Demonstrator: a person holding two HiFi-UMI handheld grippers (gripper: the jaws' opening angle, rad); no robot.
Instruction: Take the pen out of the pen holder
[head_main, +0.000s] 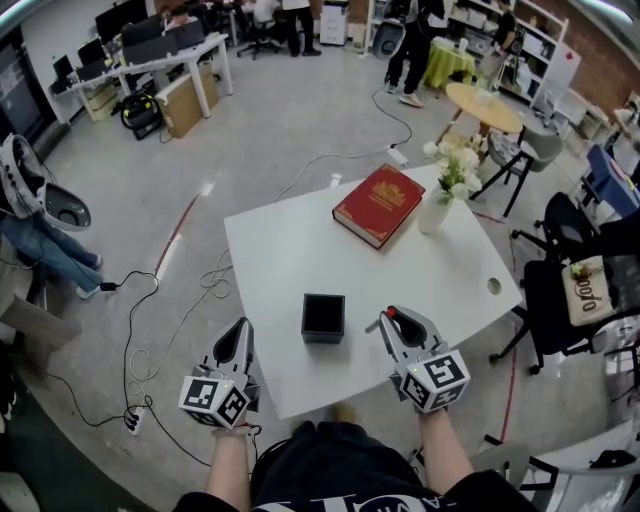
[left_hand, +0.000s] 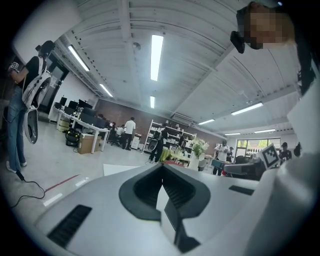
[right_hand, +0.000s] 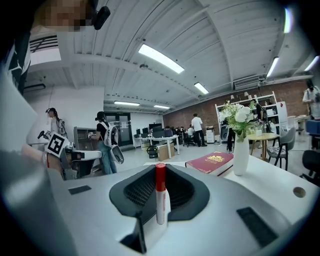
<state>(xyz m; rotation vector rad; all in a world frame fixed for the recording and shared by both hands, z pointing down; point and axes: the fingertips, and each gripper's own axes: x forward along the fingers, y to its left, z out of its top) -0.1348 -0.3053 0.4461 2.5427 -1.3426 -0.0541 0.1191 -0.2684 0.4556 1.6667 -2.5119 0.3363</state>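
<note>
Pen (right_hand: 160, 192) stands upright, clamped in right gripper (head_main: 388, 320), just right of pen holder (head_main: 323, 318); left gripper (head_main: 240, 338) is closed, empty.

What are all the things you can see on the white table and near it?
table: one, white, in the middle of the floor
book: one, red with gold print, far side of the table
vase: one, white, right of the book
flowers: one bunch, white, in the vase
pen holder: one, black, square, near edge of the table
marker pen: one, white with a red cap, upright between the right gripper's jaws
round table: one, yellow, beyond the vase
left gripper: one, grey, jaws together, empty, left of the pen holder
right gripper: one, grey, right of the pen holder
</note>
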